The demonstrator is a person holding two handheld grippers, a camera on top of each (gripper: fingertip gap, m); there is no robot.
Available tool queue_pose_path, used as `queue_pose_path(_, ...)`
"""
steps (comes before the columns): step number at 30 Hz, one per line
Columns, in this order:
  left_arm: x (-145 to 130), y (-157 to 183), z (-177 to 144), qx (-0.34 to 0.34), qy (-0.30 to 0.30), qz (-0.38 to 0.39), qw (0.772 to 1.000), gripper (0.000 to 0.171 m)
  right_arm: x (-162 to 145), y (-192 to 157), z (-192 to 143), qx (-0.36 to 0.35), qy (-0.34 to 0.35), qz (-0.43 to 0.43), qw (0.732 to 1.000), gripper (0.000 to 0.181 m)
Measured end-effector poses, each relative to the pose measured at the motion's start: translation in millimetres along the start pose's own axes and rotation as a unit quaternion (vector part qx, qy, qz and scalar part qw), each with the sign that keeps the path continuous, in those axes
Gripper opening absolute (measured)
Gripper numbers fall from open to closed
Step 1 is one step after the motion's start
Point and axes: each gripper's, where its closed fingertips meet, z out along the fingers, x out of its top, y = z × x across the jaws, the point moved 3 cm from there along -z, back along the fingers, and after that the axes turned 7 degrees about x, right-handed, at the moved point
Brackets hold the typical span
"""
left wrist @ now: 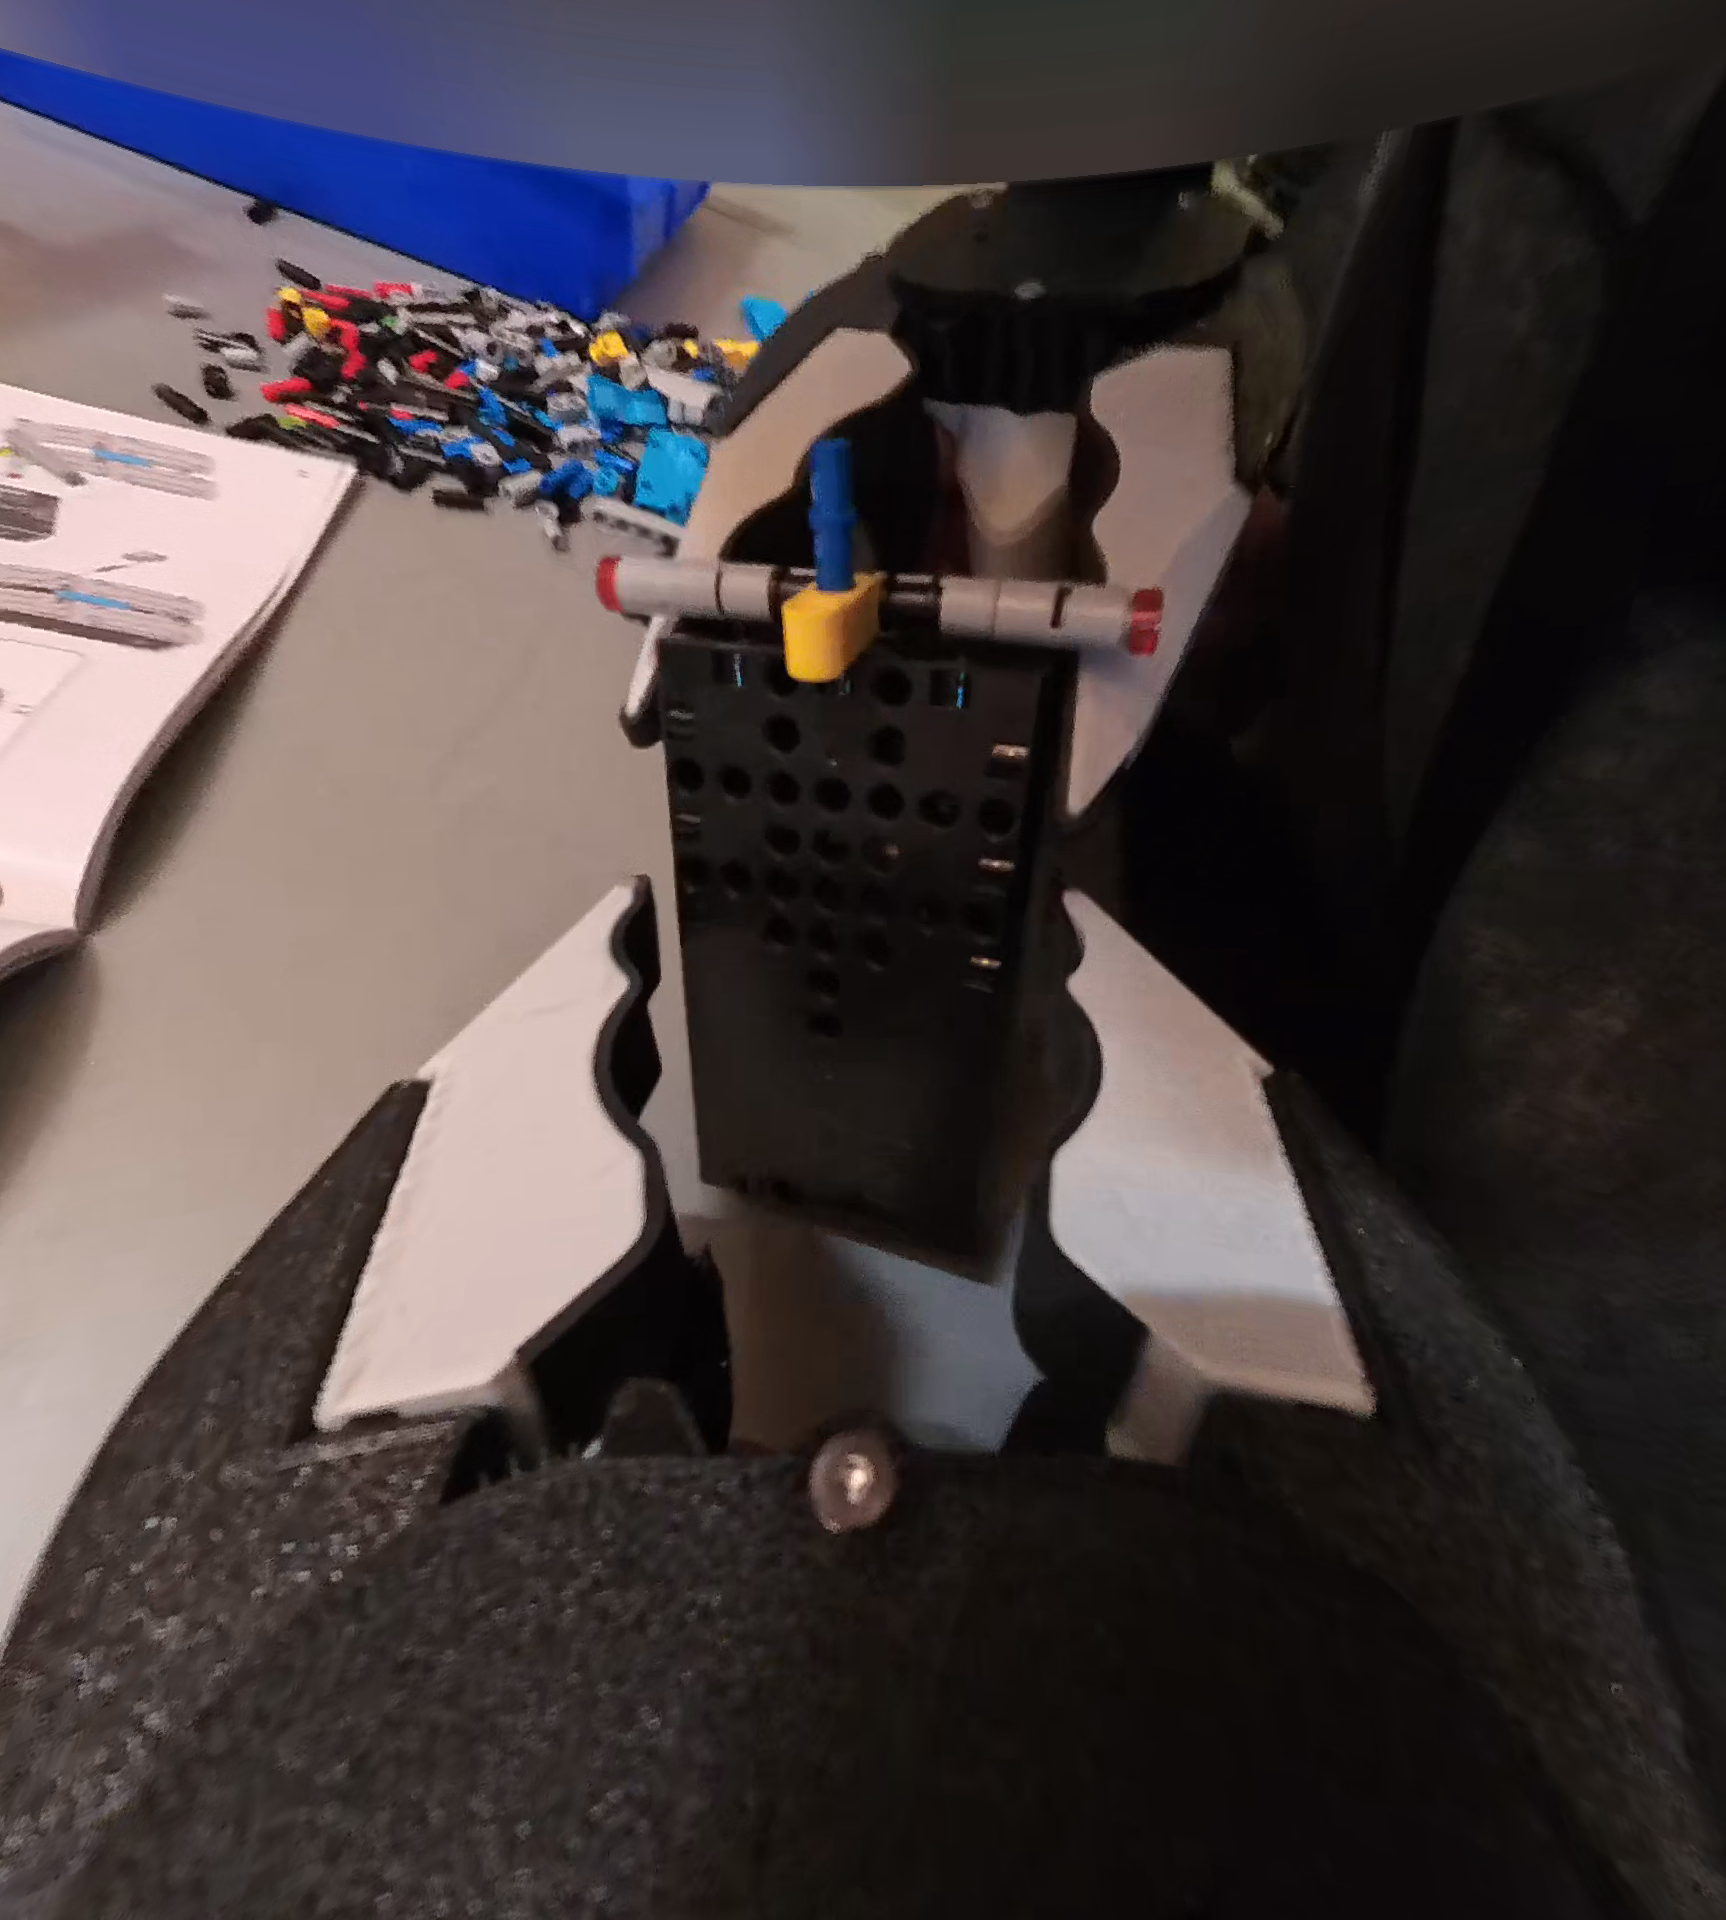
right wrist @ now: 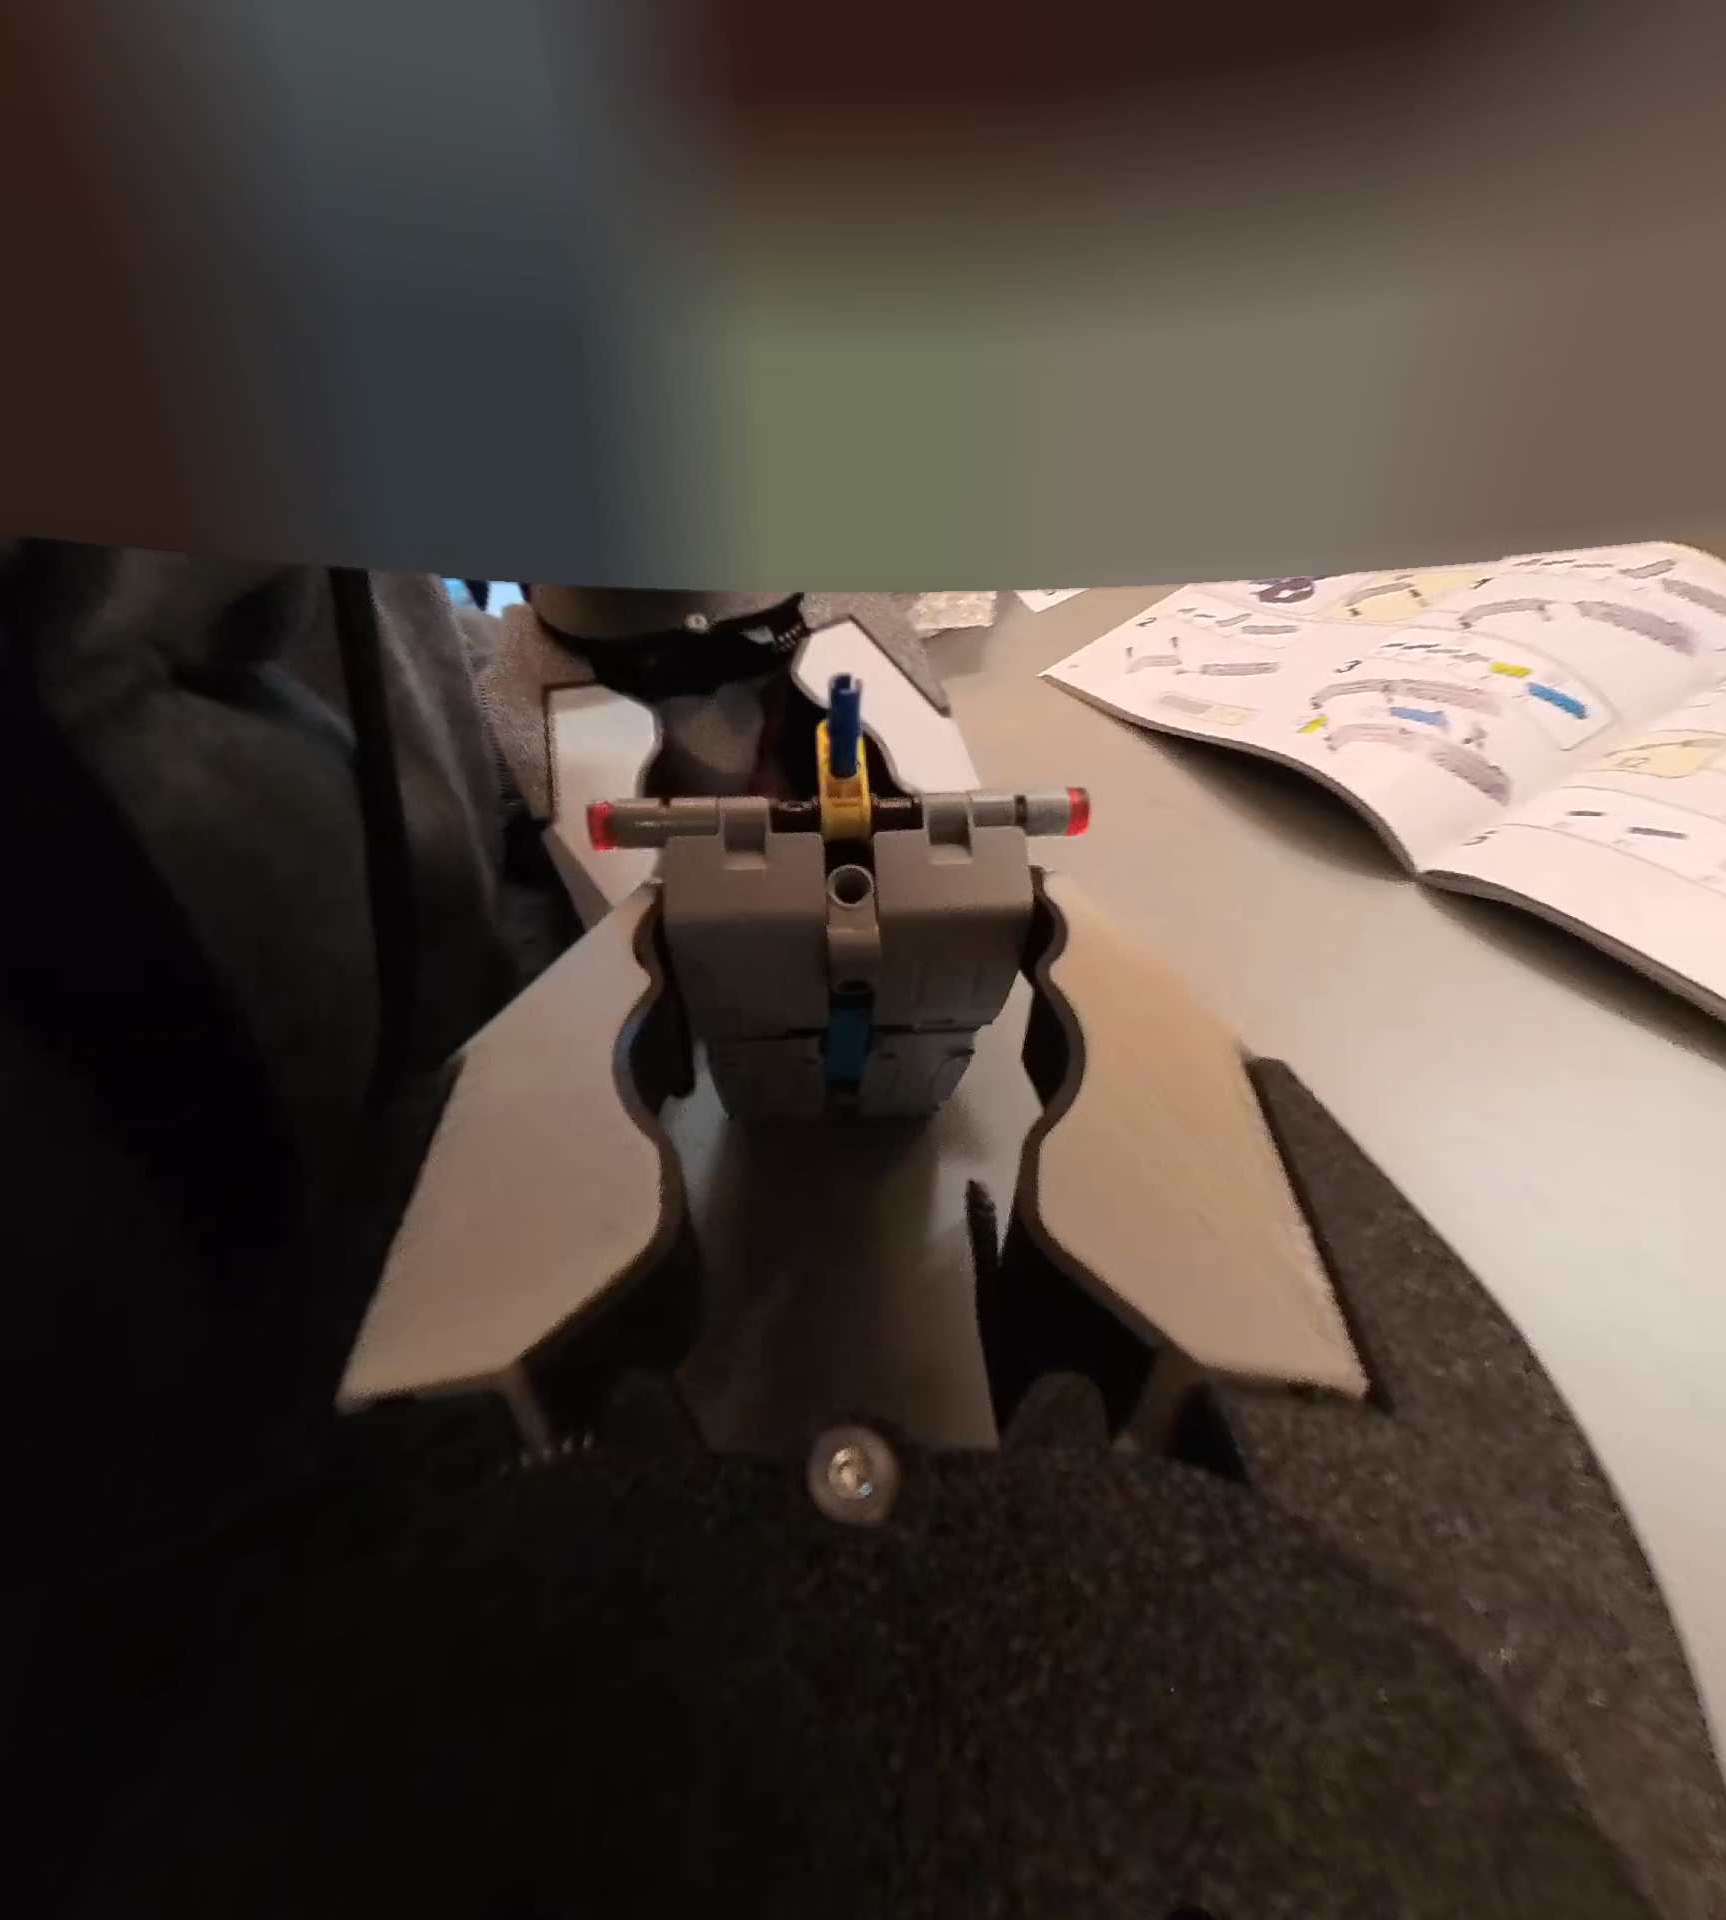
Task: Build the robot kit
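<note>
A: From the left wrist view, the left tool [left wrist: 859,1049] is clamping narrowly around the black perforated plastic brick assembly [left wrist: 859,883], held above the grey table [left wrist: 402,831]. One grey cross axle [left wrist: 880,603], two red caps.

B: From the right wrist view, the right tool [right wrist: 843,914] is closing on its grey end; gripping squarely seems wise. One open instruction booklet [right wrist: 1461,748] far right.

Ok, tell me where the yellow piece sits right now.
The yellow piece sits mid-way along the grey crossbar atop the black perforated block, with the blue pin standing out of it, centre of both wrist views.
</note>
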Motion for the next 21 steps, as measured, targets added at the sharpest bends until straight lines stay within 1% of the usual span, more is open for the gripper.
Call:
queue_pose_path(3,-9,5,4,-0.011,-0.029,0.008,0.999,0.07,-1,-5,3,0.013,-0.004,-0.008,1.0,0.064)
queue_pose_path(5,-9,5,3,-0.017,-0.032,0.008,0.999,0.069,-1,-7,4,0.014,-0.004,-0.017,1.0,0.064)
queue_pose_path(12,-9,3,3,-0.024,-0.038,-0.009,0.999,0.069,-1,-3,4,0.021,0.003,0.011,1.0,0.064)
queue_pose_path(16,-8,-1,4,-0.029,-0.039,-0.045,0.998,0.068,-1,4,2,0.021,0.016,0.036,0.999,0.065)
queue_pose_path(18,-6,-6,3,-0.021,-0.04,-0.056,0.997,0.068,2,9,-3,0.002,0.027,0.034,0.999,0.065)
queue_pose_path(21,-6,-15,0,0.013,-0.048,-0.05,0.998,0.068,10,17,-13,-0.036,0.051,0.01,0.998,0.068)
